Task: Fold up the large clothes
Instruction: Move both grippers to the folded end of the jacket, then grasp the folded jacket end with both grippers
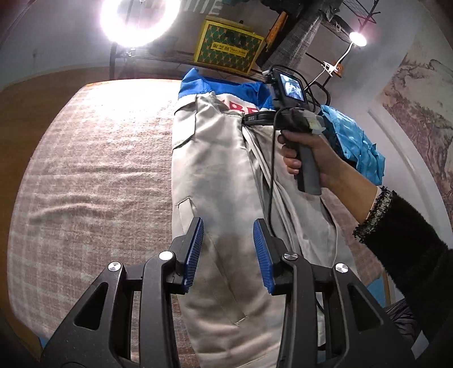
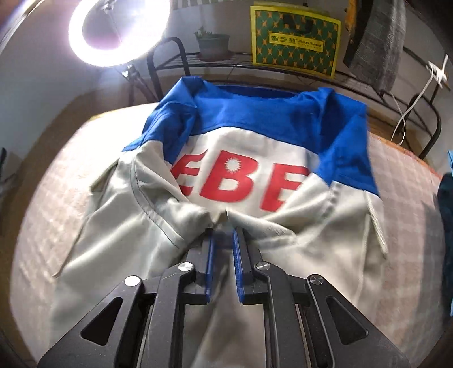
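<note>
The left wrist view looks steeply down along its own tool [image 1: 228,254] from the hem end of the grey and blue garment [image 1: 215,175], close above it, facing the ring light [image 1: 138,19]. The right wrist view sits closer to the garment's red lettering [image 2: 240,181], facing likewise. Both share the garment, ring light, yellow-green box [image 1: 228,46] and bed [image 1: 93,169].
</note>
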`<action>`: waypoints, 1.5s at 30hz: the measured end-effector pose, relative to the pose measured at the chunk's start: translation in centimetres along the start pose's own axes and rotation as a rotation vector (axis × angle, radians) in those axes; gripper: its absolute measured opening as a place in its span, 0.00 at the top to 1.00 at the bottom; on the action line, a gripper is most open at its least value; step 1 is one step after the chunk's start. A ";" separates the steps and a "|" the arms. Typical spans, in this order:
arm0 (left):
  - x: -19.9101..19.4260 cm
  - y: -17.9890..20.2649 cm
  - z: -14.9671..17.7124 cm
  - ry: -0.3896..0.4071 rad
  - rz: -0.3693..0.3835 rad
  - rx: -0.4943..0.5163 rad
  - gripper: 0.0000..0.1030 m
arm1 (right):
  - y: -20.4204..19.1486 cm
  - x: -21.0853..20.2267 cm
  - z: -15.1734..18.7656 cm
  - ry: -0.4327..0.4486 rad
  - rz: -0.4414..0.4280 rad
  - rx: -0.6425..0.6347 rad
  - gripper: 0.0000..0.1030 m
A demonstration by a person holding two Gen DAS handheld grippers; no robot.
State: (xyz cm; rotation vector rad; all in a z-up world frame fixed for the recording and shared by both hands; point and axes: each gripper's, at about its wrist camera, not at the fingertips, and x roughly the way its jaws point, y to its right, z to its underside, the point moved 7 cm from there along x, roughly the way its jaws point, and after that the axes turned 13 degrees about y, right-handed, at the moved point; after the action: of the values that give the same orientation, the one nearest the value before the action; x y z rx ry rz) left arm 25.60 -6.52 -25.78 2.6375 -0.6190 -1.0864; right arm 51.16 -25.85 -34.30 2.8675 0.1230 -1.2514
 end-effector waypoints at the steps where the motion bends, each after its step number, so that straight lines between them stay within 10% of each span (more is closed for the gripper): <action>1: 0.0 -0.2 0.1 0.000 -0.005 -0.005 0.64 | -0.1 -0.2 0.0 0.002 0.005 -0.008 0.89; 10: -1.2 -1.9 2.0 -0.002 -0.022 -0.036 0.48 | 4.1 -12.1 1.6 0.049 -0.150 0.189 0.88; 21: -1.9 -2.9 10.0 -0.152 -0.018 -0.141 0.47 | 6.3 -29.3 13.4 0.048 -0.177 0.237 0.65; 31: -2.6 -1.3 14.6 -0.178 -0.084 -0.041 0.47 | 4.8 -30.4 24.0 -0.106 -0.172 0.217 0.64; 45: -3.2 -0.7 15.7 -0.151 -0.138 0.090 0.36 | 3.8 -30.5 28.0 -0.121 -0.138 0.188 0.49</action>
State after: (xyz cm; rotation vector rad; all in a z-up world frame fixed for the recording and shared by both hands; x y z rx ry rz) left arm 12.60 -5.12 -35.08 2.7276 -0.5321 -1.3367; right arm 10.29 -32.86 -31.09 2.9730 0.2169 -1.5362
